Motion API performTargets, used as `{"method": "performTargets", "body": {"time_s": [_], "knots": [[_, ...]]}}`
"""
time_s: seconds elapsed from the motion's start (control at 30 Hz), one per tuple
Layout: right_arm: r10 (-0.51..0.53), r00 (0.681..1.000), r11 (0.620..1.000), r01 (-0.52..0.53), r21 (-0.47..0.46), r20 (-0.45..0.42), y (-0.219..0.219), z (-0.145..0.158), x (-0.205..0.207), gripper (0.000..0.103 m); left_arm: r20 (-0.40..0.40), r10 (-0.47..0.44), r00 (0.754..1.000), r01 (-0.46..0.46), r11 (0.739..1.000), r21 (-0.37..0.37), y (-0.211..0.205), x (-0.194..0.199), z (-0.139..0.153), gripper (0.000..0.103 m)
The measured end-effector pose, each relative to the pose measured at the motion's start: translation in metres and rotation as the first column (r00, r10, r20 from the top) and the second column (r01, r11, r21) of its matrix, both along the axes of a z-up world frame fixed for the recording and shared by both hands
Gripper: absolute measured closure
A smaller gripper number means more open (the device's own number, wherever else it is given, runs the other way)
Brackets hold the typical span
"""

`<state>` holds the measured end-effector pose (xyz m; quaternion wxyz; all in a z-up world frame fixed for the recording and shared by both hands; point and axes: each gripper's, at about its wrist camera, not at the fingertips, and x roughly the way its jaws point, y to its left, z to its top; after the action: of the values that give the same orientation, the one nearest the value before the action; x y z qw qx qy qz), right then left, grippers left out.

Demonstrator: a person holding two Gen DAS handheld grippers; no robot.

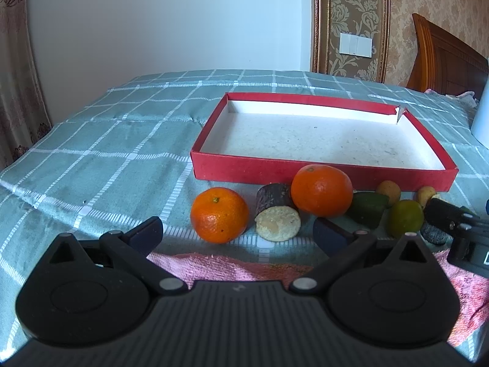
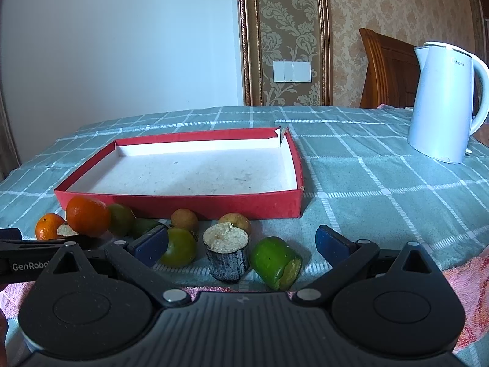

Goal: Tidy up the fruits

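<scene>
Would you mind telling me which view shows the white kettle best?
The right wrist view: the kettle stands whole on the tablecloth, with lid, handle and base visible, to the right of the red box. The left wrist view catches only a white sliver of it at the right edge.

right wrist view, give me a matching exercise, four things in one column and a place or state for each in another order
Things:
1. red box
2. white kettle
3. dark cut stub
4. green cut piece

Places or states:
a. lying on its side, cut end facing right
b. standing upright, pale cut face on top
c. far right on the checked cloth, beyond the box
d. open, with nothing inside

Pairs: 1-d, 2-c, 3-b, 4-a
</scene>
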<state>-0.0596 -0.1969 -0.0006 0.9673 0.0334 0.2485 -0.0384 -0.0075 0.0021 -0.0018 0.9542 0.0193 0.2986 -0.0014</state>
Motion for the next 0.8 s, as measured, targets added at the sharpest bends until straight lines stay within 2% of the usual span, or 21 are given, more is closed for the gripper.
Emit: {"method": "performTargets", "body": {"time_s": [0.47, 0.8], "knots": [[-0.008, 1.000, 1.000, 0.008, -0.008, 0.005, -0.0014, 0.0030, 0.0012, 0.000, 0.008, -0.007, 1.000, 0.007, 1.000, 0.016, -0.0011, -0.0007, -0.0026, 0.000], [-0.010, 1.000, 1.000, 0.010, -0.013, -0.012, -0.0005, 0.0012, 0.0054, 0.000, -0.002, -0.006, 1.000, 0.006, 1.000, -0.003, 0.0024, 0.0013, -0.0032, 0.000]]}}
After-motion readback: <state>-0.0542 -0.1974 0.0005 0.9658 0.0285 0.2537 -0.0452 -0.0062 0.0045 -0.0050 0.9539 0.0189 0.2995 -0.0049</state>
